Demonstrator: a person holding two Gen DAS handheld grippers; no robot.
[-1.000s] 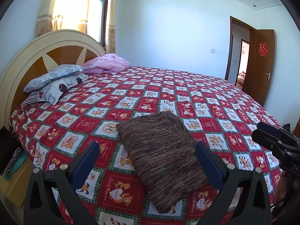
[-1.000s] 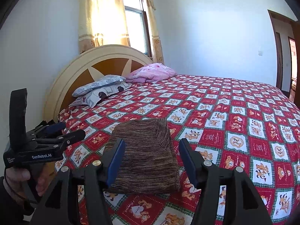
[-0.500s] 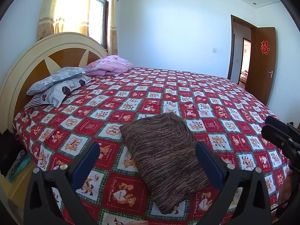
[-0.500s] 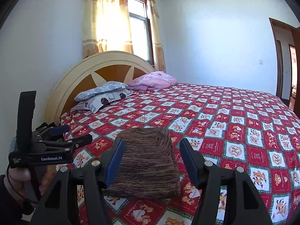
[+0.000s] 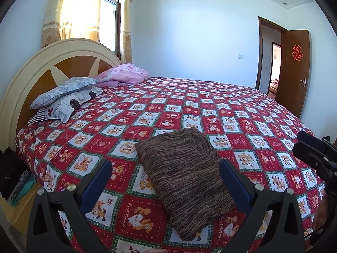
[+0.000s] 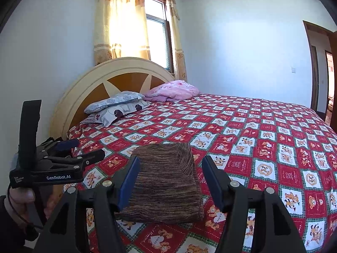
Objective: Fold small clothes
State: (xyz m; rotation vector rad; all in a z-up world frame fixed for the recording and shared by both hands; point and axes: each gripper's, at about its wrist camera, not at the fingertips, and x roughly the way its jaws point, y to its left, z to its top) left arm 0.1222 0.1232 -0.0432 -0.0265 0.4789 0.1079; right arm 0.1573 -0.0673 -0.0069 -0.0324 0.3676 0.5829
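Brown knit garment [image 5: 185, 181]: folded into compact rectangle, flat on red patchwork bedspread [image 5: 221, 113] near bed's front edge. Lies ahead of and between fingers of both grippers, touched by neither.

Left gripper [image 5: 165, 181]: fingers [image 5: 99, 179] wide apart, nothing held, above cloth's near half.

Right gripper [image 6: 170, 177]: fingers [image 6: 129, 179] apart, nothing held, framing folded bundle.

Judgement: fold of this piece looks complete; no other small garment visible on bed. Pillows [image 5: 63, 97] and pink quilt [image 5: 124, 74] well beyond fingers, at headboard [image 5: 63, 52].
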